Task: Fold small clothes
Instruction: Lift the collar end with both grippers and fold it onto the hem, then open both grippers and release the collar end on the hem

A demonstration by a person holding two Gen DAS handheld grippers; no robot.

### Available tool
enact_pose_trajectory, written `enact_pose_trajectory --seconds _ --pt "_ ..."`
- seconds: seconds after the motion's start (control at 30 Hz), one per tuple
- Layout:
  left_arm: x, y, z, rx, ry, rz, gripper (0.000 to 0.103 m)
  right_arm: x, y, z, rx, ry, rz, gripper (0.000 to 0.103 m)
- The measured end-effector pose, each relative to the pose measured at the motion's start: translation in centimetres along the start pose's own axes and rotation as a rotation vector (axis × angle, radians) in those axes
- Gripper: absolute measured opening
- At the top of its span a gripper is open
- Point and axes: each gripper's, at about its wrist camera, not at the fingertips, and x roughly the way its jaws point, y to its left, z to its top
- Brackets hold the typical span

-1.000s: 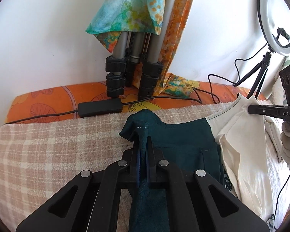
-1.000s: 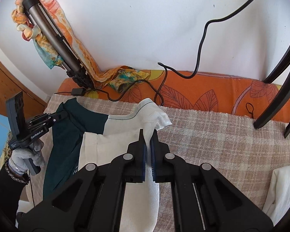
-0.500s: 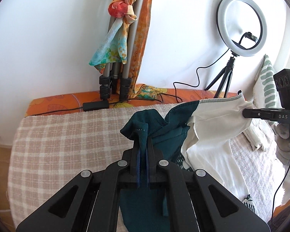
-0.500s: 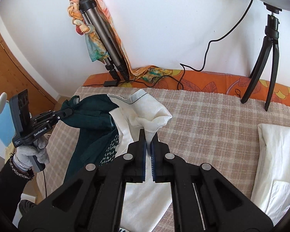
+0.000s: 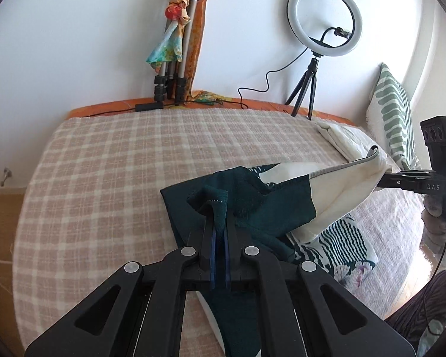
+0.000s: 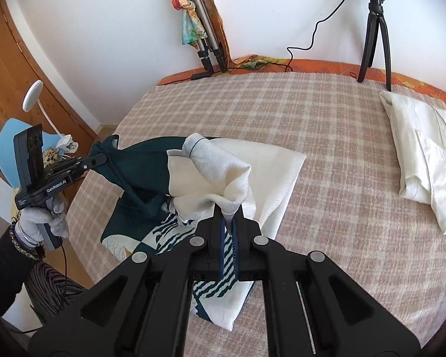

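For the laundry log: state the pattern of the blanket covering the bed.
Beige-and-cream plaid on the blanket, clearest in the right wrist view.

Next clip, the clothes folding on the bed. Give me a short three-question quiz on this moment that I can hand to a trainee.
1. True or false: both grippers are clamped on the same garment.
2. Which part does the left gripper pinch? A) the dark green part B) the cream part C) the striped print
3. What lies on the checked blanket at the right in the right wrist view, apart from the held garment?

Key
1. True: the left gripper holds one corner and the right gripper the other, with the cloth lifted between them.
2. A; the right gripper pinches the cream part.
3. A folded white shirt, held by neither gripper.
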Motion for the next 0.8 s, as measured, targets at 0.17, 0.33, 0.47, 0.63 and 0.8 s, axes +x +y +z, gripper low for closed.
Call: enact_pose_trajectory --seconds 0.17,0.33,0.47,0.63,0.8 --pt "-0.6 -0.8 -4.2 -0.017 0.048 -0.016 0.003 0.0 0.1 -4.8 0.026 -0.002 -0.014 0.005" --pt "-2.0 -1.4 -6.3 0.038 0.051 0.023 0.004 -0.8 1.1 -7.6 -0.041 0.001 -0.09 0.005" --pt "-4.5 -0.9 -7.4 0.039 0.047 0.01 0.006 -2.4 1.4 -9.4 -0.105 0.008 -0.127 0.005" --pt "-8.1 0.8 -8.3 -0.068 0.02 -0.057 0.008 -4.7 0.7 -11.3 -0.107 0.036 -0.067 0.022" --pt "-9.2 1.5 -8.4 -0.09 0.0 -0.043 0.013 -4.8 -2.1 -11.2 0.102 0.037 0.025 0.06"
